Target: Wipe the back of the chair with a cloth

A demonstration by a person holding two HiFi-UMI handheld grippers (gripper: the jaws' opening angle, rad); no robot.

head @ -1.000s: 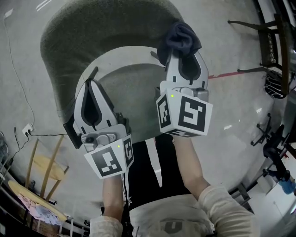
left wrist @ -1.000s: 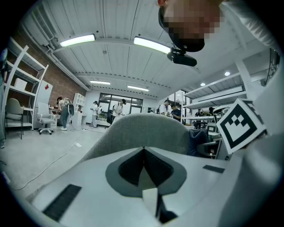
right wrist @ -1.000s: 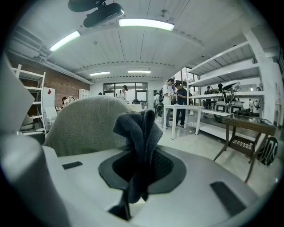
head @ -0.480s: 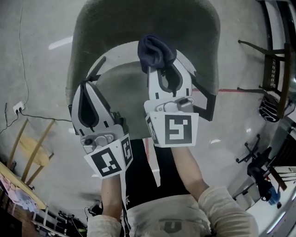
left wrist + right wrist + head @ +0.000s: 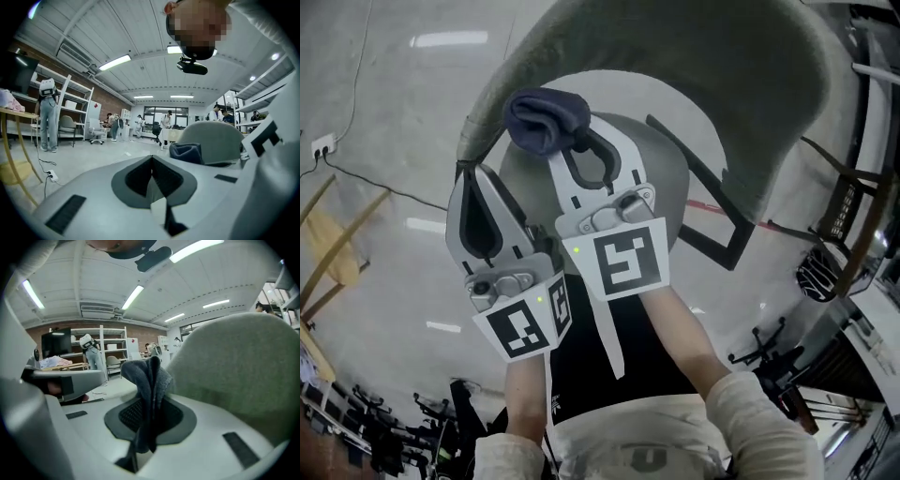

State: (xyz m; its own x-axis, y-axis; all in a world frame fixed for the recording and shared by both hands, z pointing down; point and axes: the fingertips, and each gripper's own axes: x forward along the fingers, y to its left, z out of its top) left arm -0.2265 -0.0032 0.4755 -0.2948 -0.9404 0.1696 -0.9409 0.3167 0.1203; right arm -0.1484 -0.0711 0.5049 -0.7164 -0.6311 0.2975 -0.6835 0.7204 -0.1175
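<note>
The chair's grey-green padded back [image 5: 694,66] curves across the top of the head view. My right gripper [image 5: 567,141] is shut on a bunched dark blue cloth [image 5: 546,120], which sits at the left end of the back's edge. In the right gripper view the cloth [image 5: 147,380] stands up between the jaws, with the chair back [image 5: 239,366] close on the right. My left gripper [image 5: 471,183] hangs just left of and below the right one, jaws shut with nothing between them. The left gripper view shows the left gripper [image 5: 151,159] with the cloth [image 5: 186,153] and chair back [image 5: 213,140] beyond it.
A cable runs to a power strip [image 5: 321,145] on the concrete floor at the left. A wooden frame [image 5: 337,244] stands at the left edge and a dark chair [image 5: 839,225] at the right. Shelving [image 5: 70,112] and several people [image 5: 47,117] fill the room behind.
My right gripper has carried the cloth leftward along the chair's back, from the right side to the left end. The left gripper has stayed shut in about the same spot.
</note>
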